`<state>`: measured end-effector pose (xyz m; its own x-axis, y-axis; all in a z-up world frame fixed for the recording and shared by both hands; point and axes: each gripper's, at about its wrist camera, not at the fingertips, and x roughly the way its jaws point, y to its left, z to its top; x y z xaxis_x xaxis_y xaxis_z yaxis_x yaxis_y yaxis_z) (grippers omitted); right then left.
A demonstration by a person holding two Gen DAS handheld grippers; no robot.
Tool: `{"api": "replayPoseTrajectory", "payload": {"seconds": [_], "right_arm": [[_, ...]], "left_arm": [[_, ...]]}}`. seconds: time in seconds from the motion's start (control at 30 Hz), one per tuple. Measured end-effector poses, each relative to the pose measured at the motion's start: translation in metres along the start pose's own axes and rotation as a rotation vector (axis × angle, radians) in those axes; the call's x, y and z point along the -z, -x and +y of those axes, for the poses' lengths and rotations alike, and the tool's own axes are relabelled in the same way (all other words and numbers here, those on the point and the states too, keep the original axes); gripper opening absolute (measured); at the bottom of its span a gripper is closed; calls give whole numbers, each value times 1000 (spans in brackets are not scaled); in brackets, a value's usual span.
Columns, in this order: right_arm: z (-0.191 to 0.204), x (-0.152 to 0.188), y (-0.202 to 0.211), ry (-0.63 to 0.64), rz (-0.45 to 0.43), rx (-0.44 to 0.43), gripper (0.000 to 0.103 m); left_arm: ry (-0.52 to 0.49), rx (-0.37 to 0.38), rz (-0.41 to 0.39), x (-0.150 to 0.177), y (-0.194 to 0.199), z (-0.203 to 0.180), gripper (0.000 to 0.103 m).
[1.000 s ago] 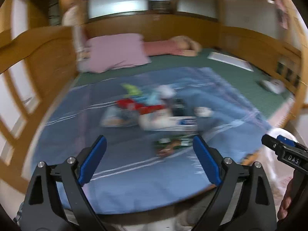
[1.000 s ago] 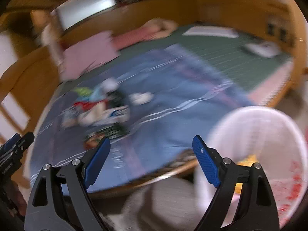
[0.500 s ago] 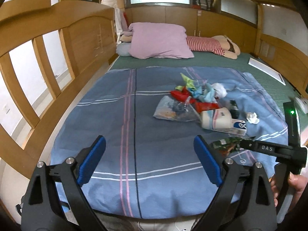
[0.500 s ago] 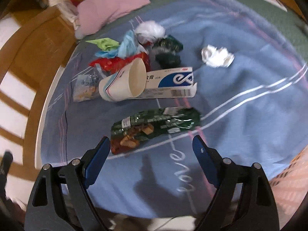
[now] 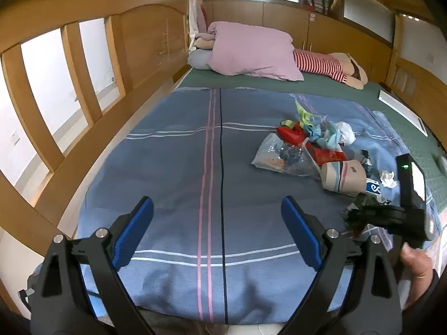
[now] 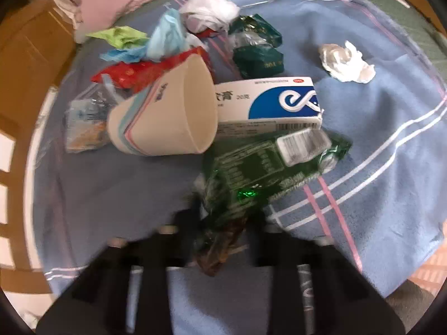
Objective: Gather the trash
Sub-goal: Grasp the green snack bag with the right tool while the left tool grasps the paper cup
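Note:
A pile of trash lies on the blue striped blanket [image 5: 181, 167]. In the right wrist view a green snack wrapper [image 6: 262, 164] lies nearest, with a paper cup [image 6: 167, 117] on its side, a blue-and-white box [image 6: 268, 103], a crumpled tissue [image 6: 346, 61], dark green wrappers [image 6: 257, 50] and red, blue and white scraps behind. My right gripper [image 6: 223, 229] is blurred, its fingers closed in on the near end of the green wrapper. It also shows in the left wrist view [image 5: 371, 217]. My left gripper [image 5: 218, 234] is open and empty above bare blanket, left of the pile [image 5: 313, 148].
A pink pillow [image 5: 248, 50] and a striped plush toy [image 5: 329, 67] lie at the bed's head. Wooden bed rails [image 5: 69, 83] run along the left. A green mat [image 5: 405, 128] covers the bed's right side.
My right gripper has dropped onto the green wrapper and its fingers have closed on it. The left view has shifted slightly left; the left gripper stays open.

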<state>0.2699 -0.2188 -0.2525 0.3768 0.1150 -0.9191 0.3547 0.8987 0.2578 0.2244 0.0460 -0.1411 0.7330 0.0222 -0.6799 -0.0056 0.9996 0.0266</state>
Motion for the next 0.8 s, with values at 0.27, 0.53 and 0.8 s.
{"api": "replayPoseTrajectory", "payload": {"seconds": [0.27,0.53,0.8], "right_arm": [[-31,11,54,2,-79,-12,9],[-90,22,101,-48,-170,-14,9],[-125,21,110,-93,-214,-63,9]], "left_arm": [[-66,70,5,1,-11,-29,92],[-158,267,29,-3,-43,-121,92],[-253,312,19,-9,-96,-210,92]]}}
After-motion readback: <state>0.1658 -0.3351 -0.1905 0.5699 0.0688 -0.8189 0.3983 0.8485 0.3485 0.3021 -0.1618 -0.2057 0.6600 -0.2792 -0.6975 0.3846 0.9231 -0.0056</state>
